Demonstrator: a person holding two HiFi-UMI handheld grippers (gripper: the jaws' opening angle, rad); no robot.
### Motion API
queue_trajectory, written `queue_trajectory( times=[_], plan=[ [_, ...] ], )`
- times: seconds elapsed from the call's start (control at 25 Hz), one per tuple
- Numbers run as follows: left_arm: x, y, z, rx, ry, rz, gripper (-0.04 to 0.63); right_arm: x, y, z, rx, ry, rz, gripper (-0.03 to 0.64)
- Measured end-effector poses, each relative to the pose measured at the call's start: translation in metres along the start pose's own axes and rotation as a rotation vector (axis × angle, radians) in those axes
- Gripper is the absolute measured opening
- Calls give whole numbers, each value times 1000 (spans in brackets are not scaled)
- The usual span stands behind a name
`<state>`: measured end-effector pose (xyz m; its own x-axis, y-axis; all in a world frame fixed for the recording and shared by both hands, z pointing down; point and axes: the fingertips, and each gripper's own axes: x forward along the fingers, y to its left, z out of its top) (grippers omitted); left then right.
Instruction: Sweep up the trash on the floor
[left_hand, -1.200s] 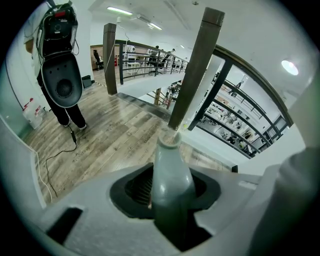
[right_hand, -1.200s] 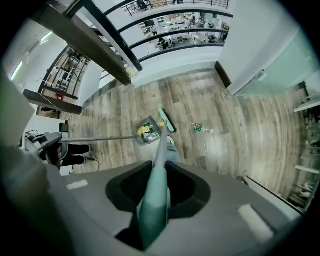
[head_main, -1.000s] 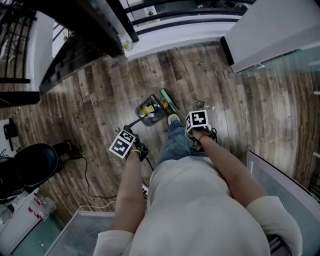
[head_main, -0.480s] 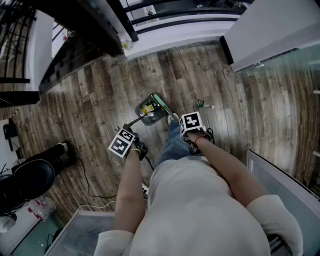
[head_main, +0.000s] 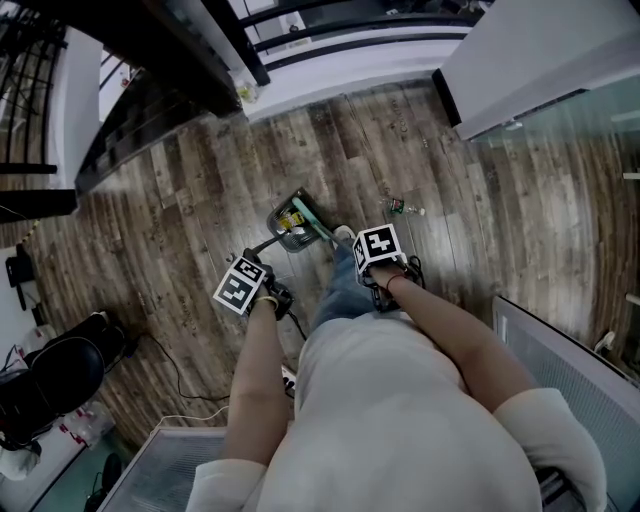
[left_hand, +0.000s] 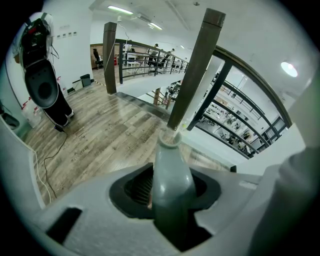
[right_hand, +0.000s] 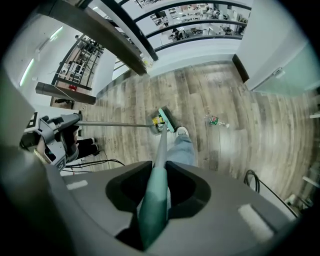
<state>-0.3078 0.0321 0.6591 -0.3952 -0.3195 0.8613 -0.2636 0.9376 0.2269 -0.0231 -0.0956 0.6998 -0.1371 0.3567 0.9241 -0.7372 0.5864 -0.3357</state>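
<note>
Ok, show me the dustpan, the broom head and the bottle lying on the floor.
dustpan (head_main: 285, 238): head view, on the dark near wall of its tray.
broom head (right_hand: 168, 120): right gripper view, on the green bar at the floor.
bottle (head_main: 400, 209): head view, on its labelled body.

Green broom at dustpan — bottle apart

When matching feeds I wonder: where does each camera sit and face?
Head view: head-mounted, steeply down at floor; arms, leg show.
Left gripper view: on left gripper, along jaws shut on dustpan handle, toward railings.
Right gripper view: on right gripper, down broom handle to floor; leg shows.
Head and right gripper views share the bottle.
</note>
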Motion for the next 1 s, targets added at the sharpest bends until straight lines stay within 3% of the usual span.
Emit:
queue_trajectory(
  times=[0.52,1.0],
  plan=[
    [-2,2,4,9,6,12,127,-29,-7,-18,64,-41,65,97],
    [1,-45,10,88,34,-90,126,-67,-41,-29,121,-146,63,97]
  ],
)
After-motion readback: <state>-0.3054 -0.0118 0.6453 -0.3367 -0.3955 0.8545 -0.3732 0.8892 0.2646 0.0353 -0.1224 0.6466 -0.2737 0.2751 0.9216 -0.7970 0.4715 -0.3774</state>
